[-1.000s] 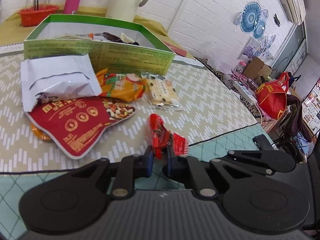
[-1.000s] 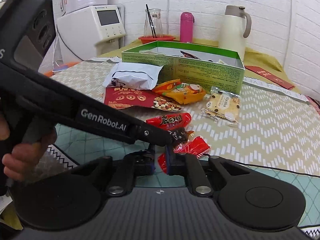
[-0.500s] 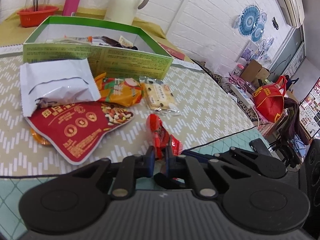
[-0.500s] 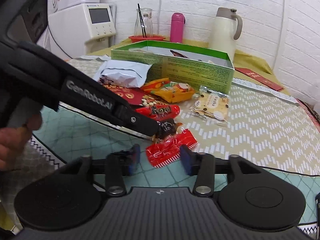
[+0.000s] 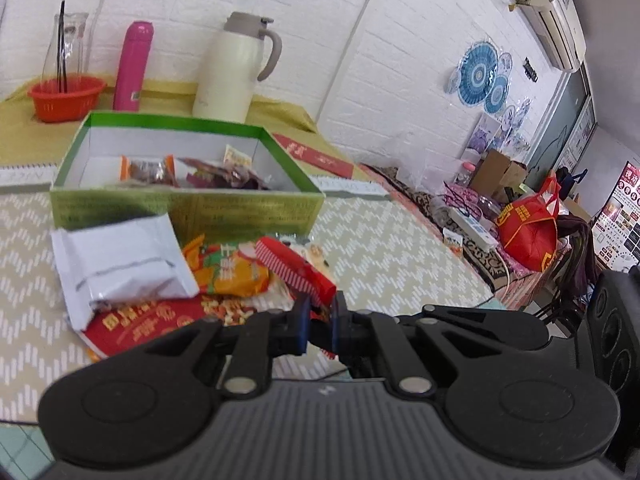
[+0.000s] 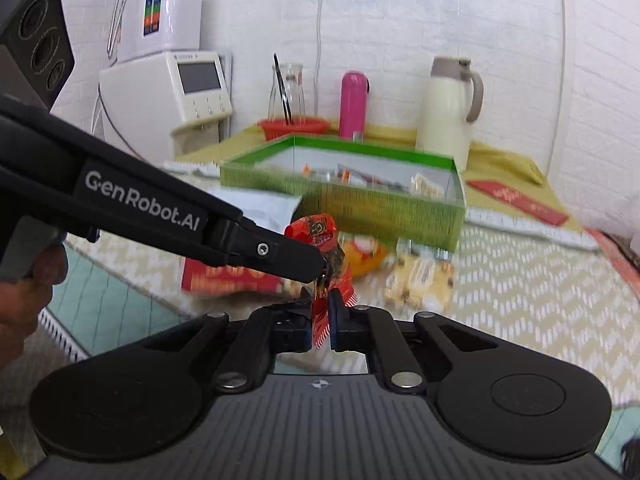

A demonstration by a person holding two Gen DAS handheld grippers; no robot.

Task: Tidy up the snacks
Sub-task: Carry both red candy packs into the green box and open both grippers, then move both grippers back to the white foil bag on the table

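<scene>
The left gripper [image 5: 320,314] pinches a red candy [image 5: 294,268]. The right gripper [image 6: 320,312] pinches another red wrapper [image 6: 334,294], maybe touching it; it's blurry.

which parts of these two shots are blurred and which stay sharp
Left wrist view: the green box and the snack packets in front of it are smeared by motion, while the left gripper stays crisp. Right wrist view: the same box is streaked, the right gripper sharp; fisheye bends the brick wall.
</scene>
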